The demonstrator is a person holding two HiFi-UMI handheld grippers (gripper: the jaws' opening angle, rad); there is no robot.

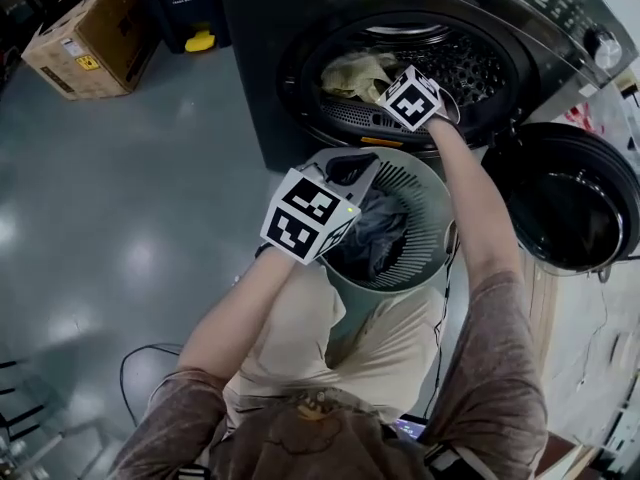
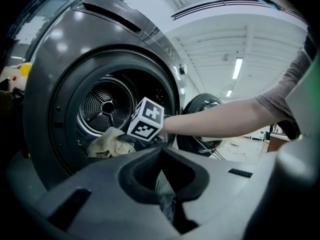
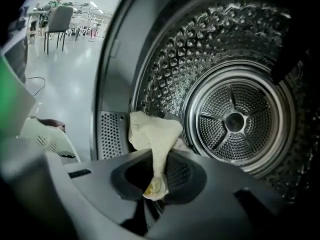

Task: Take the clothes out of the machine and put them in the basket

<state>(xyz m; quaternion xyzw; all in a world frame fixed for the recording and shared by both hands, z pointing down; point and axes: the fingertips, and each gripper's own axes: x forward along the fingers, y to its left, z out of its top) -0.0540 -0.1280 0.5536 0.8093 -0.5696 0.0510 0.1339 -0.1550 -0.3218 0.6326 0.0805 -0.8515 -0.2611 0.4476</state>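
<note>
Pale cloth (image 3: 152, 139): one end pinched in the right gripper (image 3: 152, 191), jaws closed on it, the rest bunched at the front lip of the drum (image 3: 235, 119), inside the machine (image 1: 250, 78). In the head view the marker cube hides those jaw tips. Left gripper (image 2: 165, 194) is over the basket (image 1: 425, 218), jaws together and empty. It partly covers dark clothes (image 1: 375, 233) in the basket. The frame edge clips the open door (image 1: 570, 198).
</note>
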